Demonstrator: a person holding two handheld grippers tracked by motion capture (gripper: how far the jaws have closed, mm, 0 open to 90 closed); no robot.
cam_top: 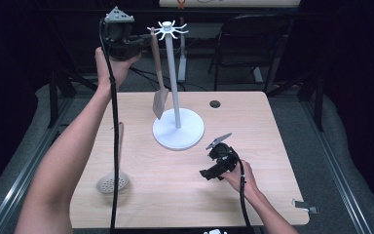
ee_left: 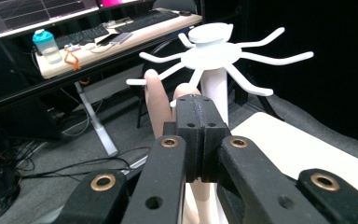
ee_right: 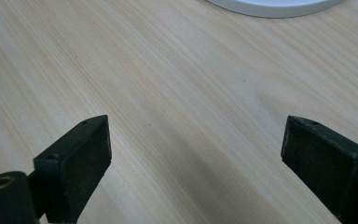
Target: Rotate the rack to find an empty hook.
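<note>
High view: the wooden spatula (cam_top: 158, 73) hangs upright beside the stand (cam_top: 177, 127), its handle top level with the white hooks (cam_top: 168, 30) and its blade down, clear of the surface (cam_top: 185, 195). The left gripper (cam_top: 143, 44) holds it near the top, fingers (ee_left: 200, 135) pressed shut on the handle, the hook ring just ahead and slightly above. Hanging likely turns on bringing the handle end to a hook. The right gripper (cam_top: 205, 173) rests low on the surface, fingers (ee_right: 74, 163) wide apart with nothing between them. A slotted spoon (cam_top: 113, 181) lies at the near left.
</note>
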